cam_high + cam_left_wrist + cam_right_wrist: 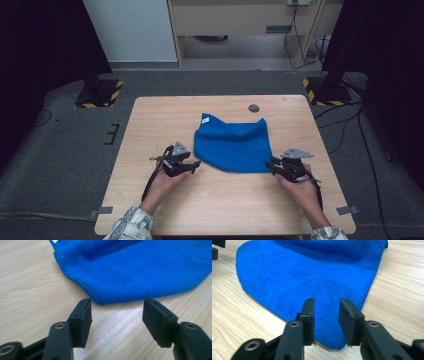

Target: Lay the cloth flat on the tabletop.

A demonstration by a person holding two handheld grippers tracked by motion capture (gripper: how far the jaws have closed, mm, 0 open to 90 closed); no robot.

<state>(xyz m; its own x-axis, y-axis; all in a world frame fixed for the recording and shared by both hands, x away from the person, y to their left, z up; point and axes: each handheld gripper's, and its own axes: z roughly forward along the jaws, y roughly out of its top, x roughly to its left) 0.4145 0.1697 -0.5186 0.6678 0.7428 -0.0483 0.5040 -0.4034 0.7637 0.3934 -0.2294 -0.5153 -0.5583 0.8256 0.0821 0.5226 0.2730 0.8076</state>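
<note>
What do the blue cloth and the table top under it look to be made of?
Blue folded cloth: soft fabric, probably microfibre or terry, going by its matte, fuzzy nap and limp folds. Light wooden table top: wood or a wood-look laminate, with pale grain lines and a smooth, faintly glossy finish; the frames cannot settle which.

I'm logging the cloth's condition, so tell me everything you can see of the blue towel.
The blue towel looks like soft, fuzzy microfibre, folded over itself, with a small white tag at its far left corner. It lies flat in the middle of the wooden table, rumpled along its far edge, with rounded near corners. The left gripper is open just short of the near left corner. The right gripper is over the near right corner with its jaws apart, not pinching.
</note>
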